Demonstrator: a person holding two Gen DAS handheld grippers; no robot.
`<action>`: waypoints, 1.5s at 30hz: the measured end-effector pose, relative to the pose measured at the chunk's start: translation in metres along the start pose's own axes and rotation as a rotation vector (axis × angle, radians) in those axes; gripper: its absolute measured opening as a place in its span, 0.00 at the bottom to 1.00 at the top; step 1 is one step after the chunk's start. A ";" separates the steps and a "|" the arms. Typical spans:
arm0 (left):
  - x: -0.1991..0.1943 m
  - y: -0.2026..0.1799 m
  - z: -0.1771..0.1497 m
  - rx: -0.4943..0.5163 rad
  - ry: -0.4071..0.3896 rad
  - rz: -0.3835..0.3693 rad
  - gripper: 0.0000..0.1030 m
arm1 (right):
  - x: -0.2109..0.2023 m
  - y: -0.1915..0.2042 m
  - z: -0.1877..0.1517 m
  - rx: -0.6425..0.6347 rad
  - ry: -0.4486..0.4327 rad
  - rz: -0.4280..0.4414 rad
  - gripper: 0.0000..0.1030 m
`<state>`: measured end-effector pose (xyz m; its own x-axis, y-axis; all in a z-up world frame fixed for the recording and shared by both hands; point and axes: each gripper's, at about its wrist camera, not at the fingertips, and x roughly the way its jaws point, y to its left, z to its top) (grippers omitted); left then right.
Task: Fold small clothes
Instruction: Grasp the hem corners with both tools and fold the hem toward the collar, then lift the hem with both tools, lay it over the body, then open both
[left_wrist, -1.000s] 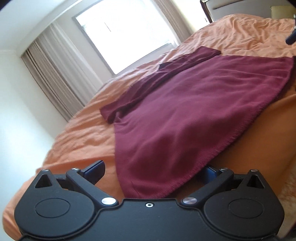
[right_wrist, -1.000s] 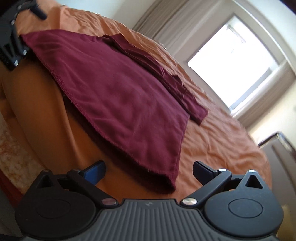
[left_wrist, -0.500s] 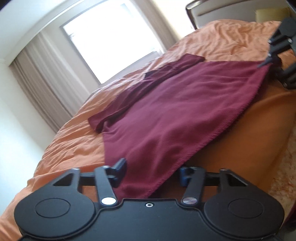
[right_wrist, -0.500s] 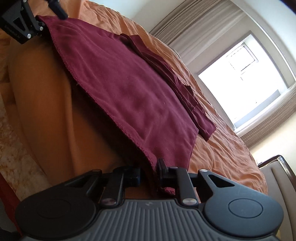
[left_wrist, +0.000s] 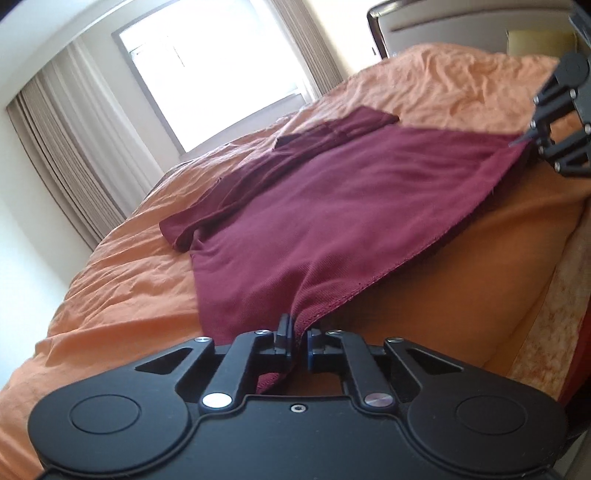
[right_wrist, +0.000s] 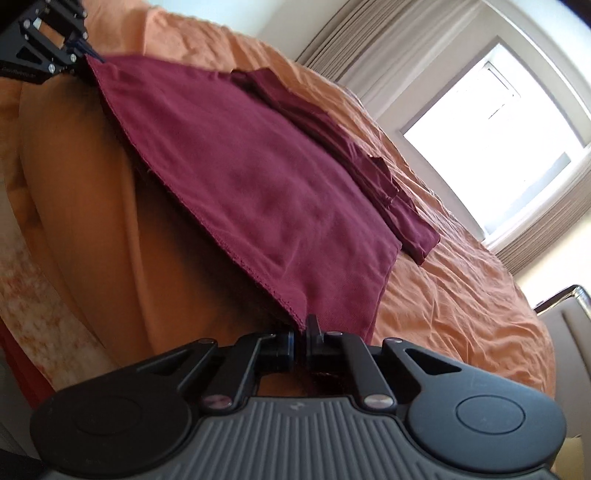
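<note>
A bed (left_wrist: 122, 295) with a wrinkled orange cover takes most of both views. Behind it stand a bright window (left_wrist: 214, 70) and pale curtains (left_wrist: 70, 147). A headboard (left_wrist: 461, 22) shows at the far end in the left wrist view.

On the bed lies a maroon garment (left_wrist: 332, 214), spread flat, with its hem along the near edge of the bed, where the cover drops down the side. A sleeve (right_wrist: 399, 206) is folded across the part of the garment farther from the edge.

The left gripper (left_wrist: 298, 341) is closed tight on one corner of the hem; the cloth passes between its fingers. The right gripper (right_wrist: 300, 341) is also pressed together, pinching the opposite corner of the same hem. Each gripper appears small at the far corner in the other's view.
</note>
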<state>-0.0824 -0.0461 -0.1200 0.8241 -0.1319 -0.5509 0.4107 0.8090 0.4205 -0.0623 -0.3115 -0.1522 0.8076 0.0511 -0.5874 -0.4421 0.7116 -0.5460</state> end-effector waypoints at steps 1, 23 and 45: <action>-0.003 0.004 0.004 -0.003 -0.015 0.006 0.07 | -0.004 -0.005 0.004 0.011 -0.004 0.013 0.06; 0.090 0.139 0.129 -0.149 -0.100 -0.125 0.04 | 0.053 -0.152 0.136 0.082 -0.002 0.175 0.05; 0.384 0.243 0.194 -0.288 0.169 -0.249 0.04 | 0.354 -0.261 0.220 0.207 0.226 0.314 0.05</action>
<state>0.4098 -0.0119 -0.0896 0.6279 -0.2678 -0.7307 0.4437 0.8946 0.0535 0.4244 -0.3253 -0.0863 0.5306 0.1490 -0.8344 -0.5465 0.8126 -0.2025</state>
